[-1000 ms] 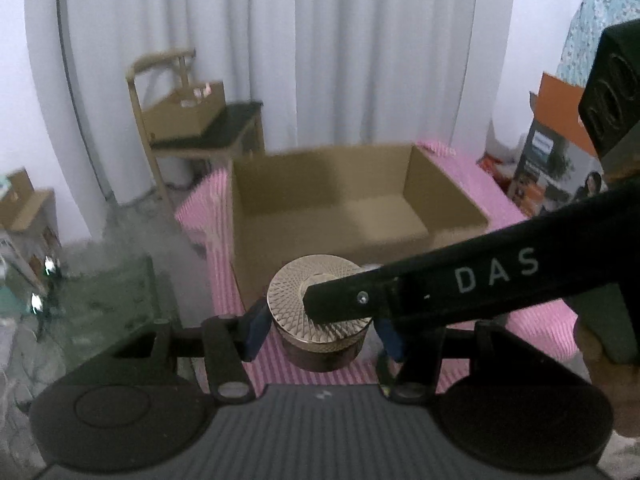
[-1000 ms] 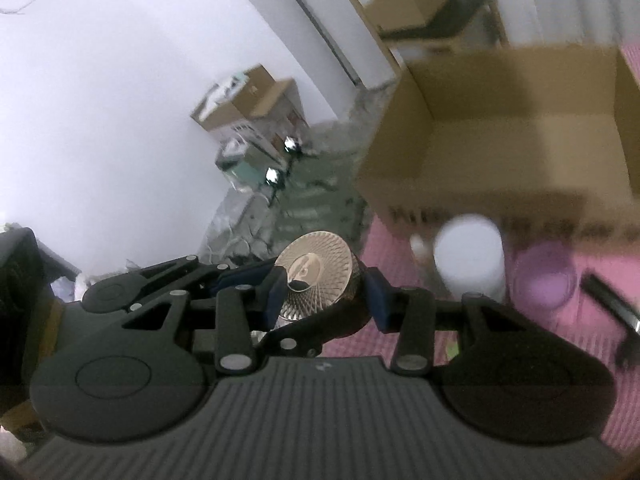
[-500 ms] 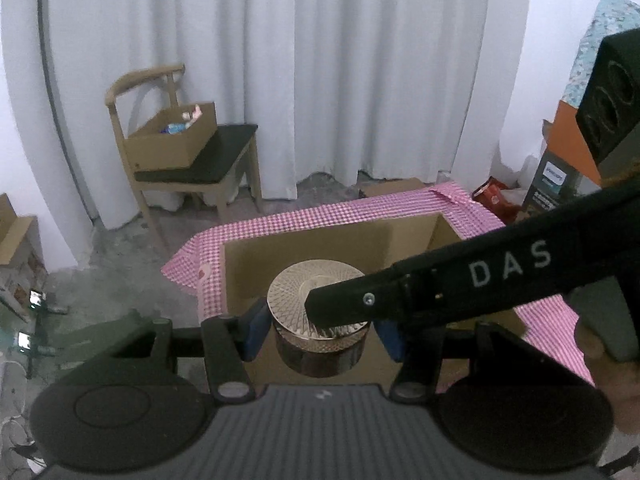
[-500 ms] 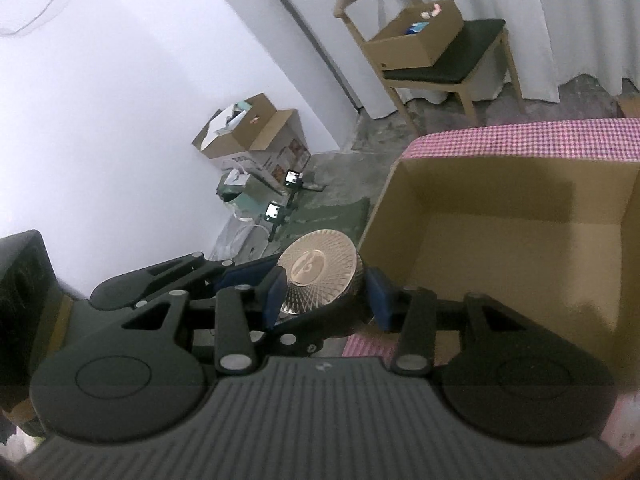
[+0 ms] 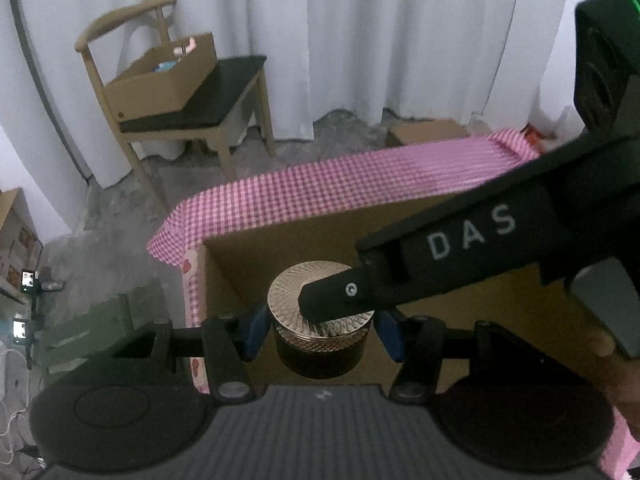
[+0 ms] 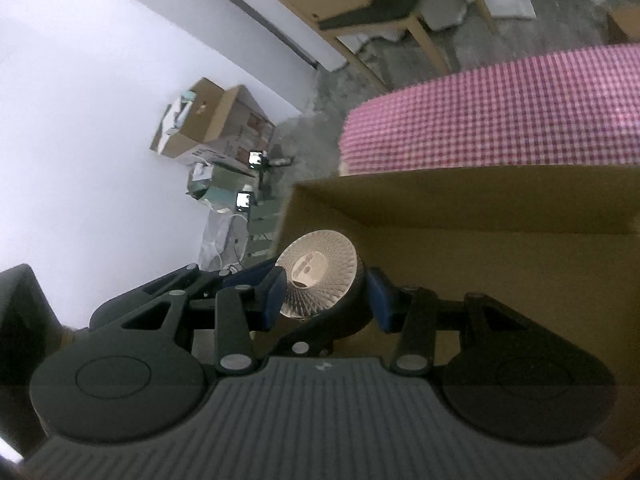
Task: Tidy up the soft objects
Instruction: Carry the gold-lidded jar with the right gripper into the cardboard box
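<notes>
We hold the round dark jar with its ribbed gold lid [image 5: 320, 312] between the fingers of both the left gripper [image 5: 320, 330] and right gripper [image 6: 326, 300], over the open brown cardboard box [image 6: 500, 216], presumably to lower it in steadily.

Both grippers have carried the jar [image 5: 320, 312] over the cardboard box [image 5: 460, 216].
</notes>
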Action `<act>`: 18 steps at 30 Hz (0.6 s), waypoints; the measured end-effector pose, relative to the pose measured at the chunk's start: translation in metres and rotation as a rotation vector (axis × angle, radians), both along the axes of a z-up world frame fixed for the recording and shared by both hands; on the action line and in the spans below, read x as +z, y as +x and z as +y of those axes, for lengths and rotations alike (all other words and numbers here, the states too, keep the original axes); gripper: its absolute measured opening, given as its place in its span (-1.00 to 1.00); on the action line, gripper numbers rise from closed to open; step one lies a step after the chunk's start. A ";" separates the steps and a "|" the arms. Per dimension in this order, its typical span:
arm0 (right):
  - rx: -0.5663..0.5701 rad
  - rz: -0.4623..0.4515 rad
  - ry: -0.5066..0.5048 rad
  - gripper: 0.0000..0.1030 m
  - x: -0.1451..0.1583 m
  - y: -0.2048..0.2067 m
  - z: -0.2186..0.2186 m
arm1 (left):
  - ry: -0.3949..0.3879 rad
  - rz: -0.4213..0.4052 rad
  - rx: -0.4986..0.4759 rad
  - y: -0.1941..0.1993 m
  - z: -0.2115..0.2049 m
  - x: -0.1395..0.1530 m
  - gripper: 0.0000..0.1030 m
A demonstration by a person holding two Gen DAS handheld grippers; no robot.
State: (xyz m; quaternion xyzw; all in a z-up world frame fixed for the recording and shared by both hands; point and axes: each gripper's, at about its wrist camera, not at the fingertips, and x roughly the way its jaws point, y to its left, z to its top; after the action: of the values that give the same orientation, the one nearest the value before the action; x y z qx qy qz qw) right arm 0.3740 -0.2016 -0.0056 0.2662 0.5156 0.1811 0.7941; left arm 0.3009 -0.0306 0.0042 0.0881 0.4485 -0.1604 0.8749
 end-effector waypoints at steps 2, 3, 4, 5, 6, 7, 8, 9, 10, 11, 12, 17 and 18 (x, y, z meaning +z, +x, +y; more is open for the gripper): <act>-0.009 0.029 0.007 -0.14 -0.016 0.012 -0.001 | 0.017 0.019 0.000 0.011 -0.003 -0.011 0.11; -0.012 0.040 0.010 -0.14 -0.023 0.016 -0.002 | 0.028 0.026 -0.001 0.015 -0.006 -0.016 0.11; -0.016 0.052 0.015 -0.14 -0.030 0.021 -0.004 | 0.039 0.032 -0.004 0.019 -0.008 -0.020 0.11; -0.020 0.061 0.019 -0.13 -0.035 0.025 -0.003 | 0.051 0.035 -0.007 0.022 -0.010 -0.024 0.11; -0.022 0.067 0.023 -0.13 -0.041 0.028 -0.004 | 0.064 0.037 -0.011 0.024 -0.012 -0.028 0.11; -0.026 0.075 0.027 -0.13 -0.046 0.031 -0.004 | 0.075 0.041 -0.013 0.027 -0.014 -0.031 0.11; -0.029 0.082 0.031 -0.13 -0.051 0.034 -0.005 | 0.085 0.046 -0.014 0.029 -0.016 -0.034 0.12; -0.031 0.089 0.034 -0.13 -0.055 0.037 -0.006 | 0.096 0.049 -0.016 0.031 -0.018 -0.037 0.12; -0.032 0.095 0.036 -0.13 -0.059 0.038 -0.006 | 0.107 0.051 -0.018 0.033 -0.019 -0.039 0.12; -0.032 0.100 0.039 -0.12 -0.062 0.040 -0.008 | 0.118 0.055 -0.019 0.034 -0.021 -0.042 0.12; -0.032 0.104 0.040 -0.12 -0.065 0.041 -0.008 | 0.130 0.058 -0.021 0.035 -0.023 -0.044 0.12; -0.038 0.115 0.058 -0.12 -0.076 0.050 -0.009 | 0.226 0.042 -0.041 0.033 -0.037 -0.053 0.12; -0.038 0.115 0.059 -0.12 -0.078 0.052 -0.009 | 0.244 0.043 -0.043 0.033 -0.040 -0.054 0.12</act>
State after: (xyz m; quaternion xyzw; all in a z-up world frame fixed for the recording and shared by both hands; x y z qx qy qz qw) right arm 0.4257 -0.2101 -0.0831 0.3094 0.5496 0.1655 0.7581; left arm 0.3341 -0.0703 -0.0495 0.1999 0.4812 -0.1255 0.8442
